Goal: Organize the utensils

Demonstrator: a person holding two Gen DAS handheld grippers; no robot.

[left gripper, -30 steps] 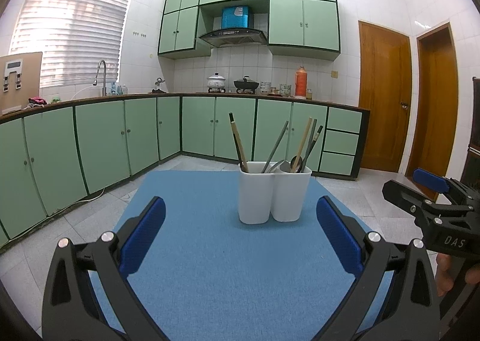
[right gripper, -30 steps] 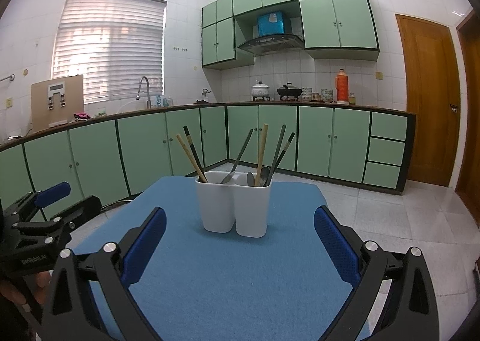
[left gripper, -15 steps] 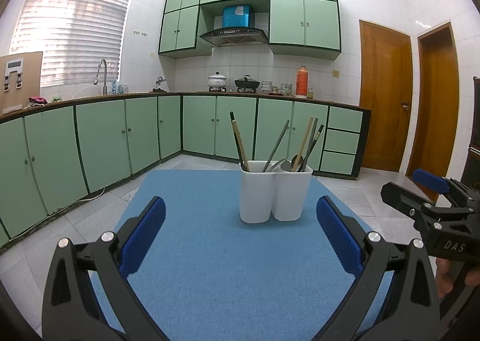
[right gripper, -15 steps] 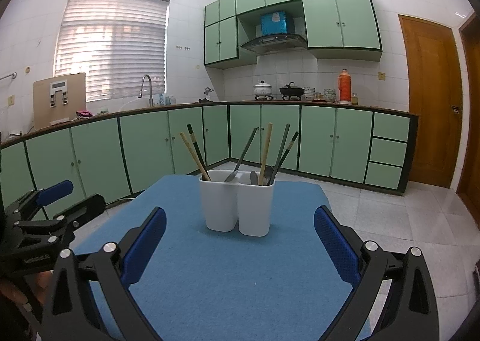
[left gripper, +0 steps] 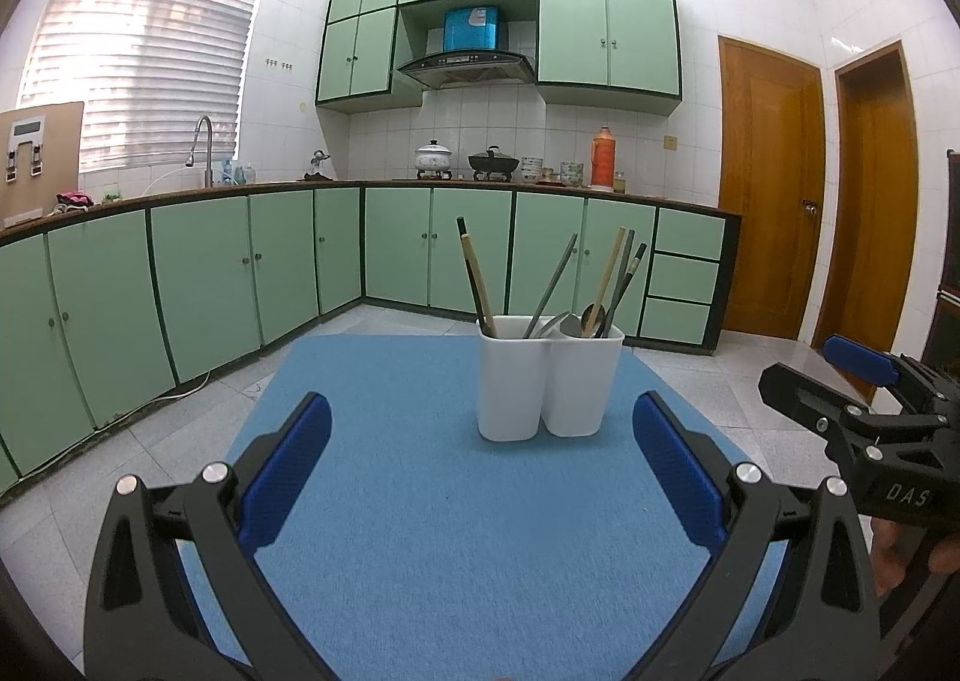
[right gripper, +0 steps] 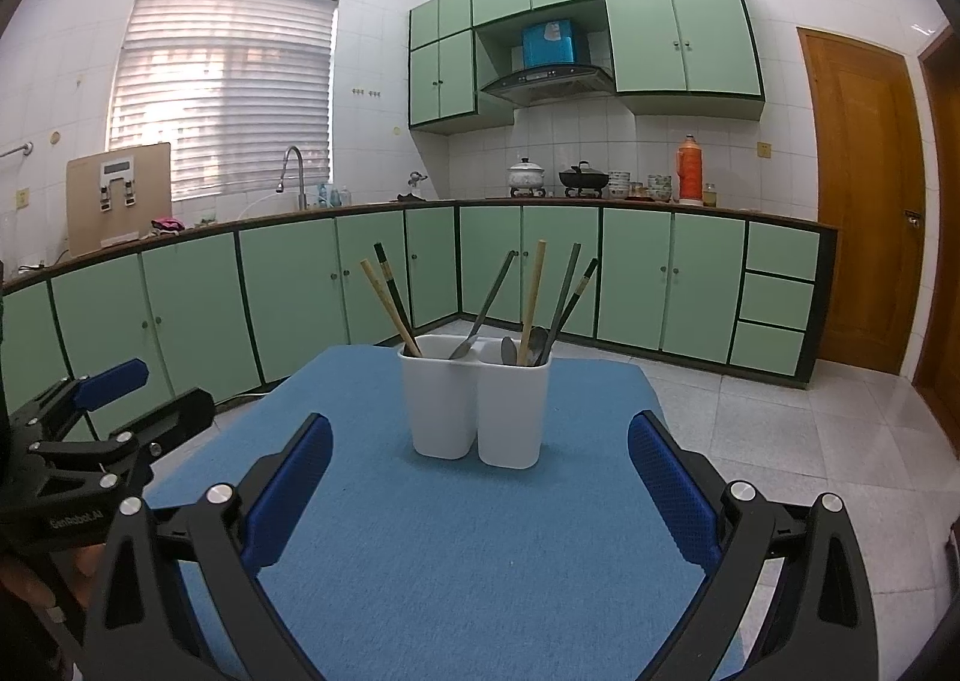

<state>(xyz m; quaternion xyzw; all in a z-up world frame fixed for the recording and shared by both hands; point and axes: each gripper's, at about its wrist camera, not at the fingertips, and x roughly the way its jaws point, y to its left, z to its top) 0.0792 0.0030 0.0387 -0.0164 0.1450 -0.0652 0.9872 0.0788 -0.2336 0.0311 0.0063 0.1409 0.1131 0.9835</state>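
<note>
- The holder (left gripper: 549, 378) is a white two-cup unit. It stands upright on the blue mat (left gripper: 420, 531) that covers the worktop.
- Left cup of the holder: two chopsticks (left gripper: 474, 276), one dark and one pale, lean left. A grey spoon (left gripper: 552, 285) lies across the divider, with its bowl at the rim.
- Right cup of the holder: a pale wooden stick (left gripper: 607, 276), two dark handles and a spoon bowl stand together.
- Left gripper (left gripper: 480, 465): the jaws stand wide and hold nothing. It hovers over the mat, short of the holder and well apart from it.
- Right gripper (right gripper: 480, 477): the jaws stand wide and hold nothing. It also sits short of the holder, with the holder framed between its pads (right gripper: 672, 492).
- No loose utensil lies on the mat around the holder in either view.
- Judgement, progress: all visible utensils are already in the holder, so collection appears done.
- Judgement, remaining: chopsticks and spoons appear mixed across both cups. If sorting by type is intended, the stray pieces in each cup remain to be moved. Otherwise the task is at or near its end.
</note>
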